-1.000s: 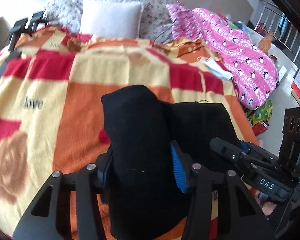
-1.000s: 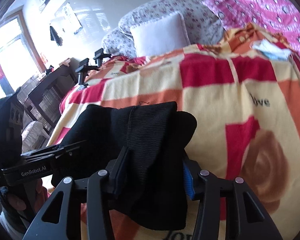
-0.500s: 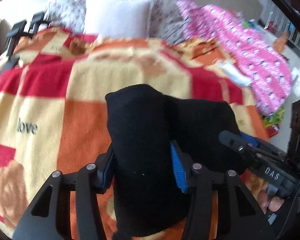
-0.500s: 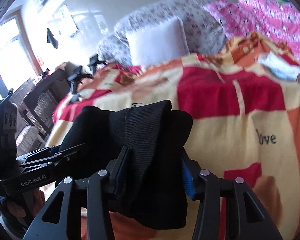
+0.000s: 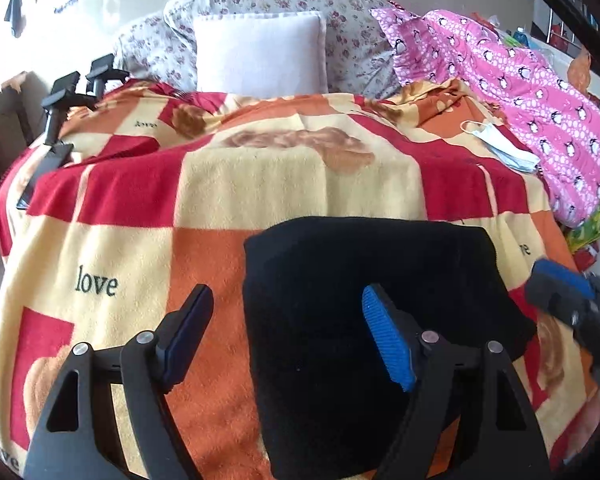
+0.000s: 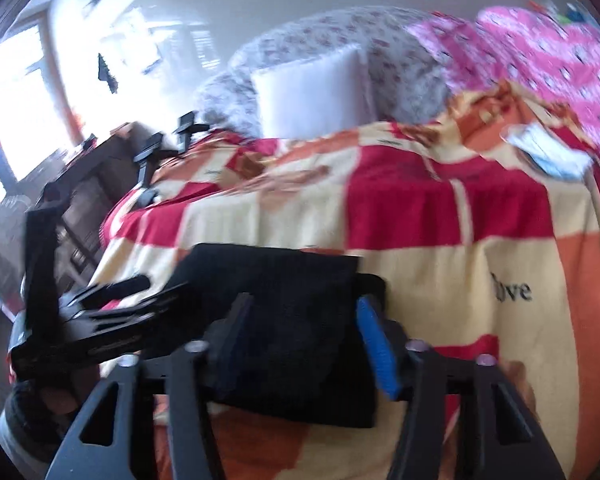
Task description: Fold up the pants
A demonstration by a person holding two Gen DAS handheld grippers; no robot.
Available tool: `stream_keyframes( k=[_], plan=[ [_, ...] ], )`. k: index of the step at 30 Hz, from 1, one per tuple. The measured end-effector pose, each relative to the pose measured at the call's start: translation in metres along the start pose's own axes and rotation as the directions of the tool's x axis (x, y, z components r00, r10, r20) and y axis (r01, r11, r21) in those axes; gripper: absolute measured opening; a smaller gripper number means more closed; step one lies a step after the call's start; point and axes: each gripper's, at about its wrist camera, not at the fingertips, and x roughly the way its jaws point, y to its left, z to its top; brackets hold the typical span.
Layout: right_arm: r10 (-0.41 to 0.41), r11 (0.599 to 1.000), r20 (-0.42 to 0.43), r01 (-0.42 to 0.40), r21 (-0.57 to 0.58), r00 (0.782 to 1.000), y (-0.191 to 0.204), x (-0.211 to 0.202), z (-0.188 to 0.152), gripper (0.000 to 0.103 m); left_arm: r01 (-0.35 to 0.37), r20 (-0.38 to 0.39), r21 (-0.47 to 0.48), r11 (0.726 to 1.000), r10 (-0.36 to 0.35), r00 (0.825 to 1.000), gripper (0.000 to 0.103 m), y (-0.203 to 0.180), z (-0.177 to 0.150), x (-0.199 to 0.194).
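The pants (image 5: 364,320) are seen lying as a compact black rectangle on the checked blanket (image 5: 260,184) that covers the bed. No loose leg or trailing hem can be made out in either view, so the folding is judged to be essentially finished; at most a little squaring or smoothing of the bundle is thought to remain, and its near edge is hidden behind the gripper frames.

The left gripper (image 5: 288,336) is held spread wide and grasps nothing. Its left pad sits over bare blanket, clear of the cloth, while its blue right pad is seen over the middle of the bundle; whether that pad touches the fabric cannot be told. The bundle's left edge thus falls inside the gap between the fingers, and the rest of the pants extends to the right of this gripper.

The right gripper (image 6: 304,340) is likewise parted. In its blurred view the pants (image 6: 292,320) fill the space between the fingers, but no pinched or bunched fabric is seen, so the cloth is judged to be released rather than gripped. Contact with the pads cannot be settled through the blur.

In the left wrist view the bundle appears about as wide as it is deep, so its long axis cannot be stated with confidence. One short edge points ahead of the grippers toward the white pillow (image 5: 260,56), the other back toward the person. A ribbed band, possibly the waistband, is faintly suggested on top in the right wrist view, though this is uncertain.
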Motion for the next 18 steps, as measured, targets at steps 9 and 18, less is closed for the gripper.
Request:
stream_keyframes(
  k=[9, 18],
  plan=[
    [-0.044, 0.995, -0.079, 0.037, -0.094, 0.996, 0.014, 0.031, -0.042, 0.020, 0.000, -0.012, -0.001, 1.000, 0.000, 1.000, 0.084, -0.008, -0.010, 0.018],
    [-0.038, 0.997, -0.048, 0.035, -0.064, 0.998, 0.020, 0.006, -0.028, 0.037, -0.030, 0.041, -0.010, 1.000, 0.030, 0.999, 0.084, -0.008, -0.015, -0.002]
  ],
)
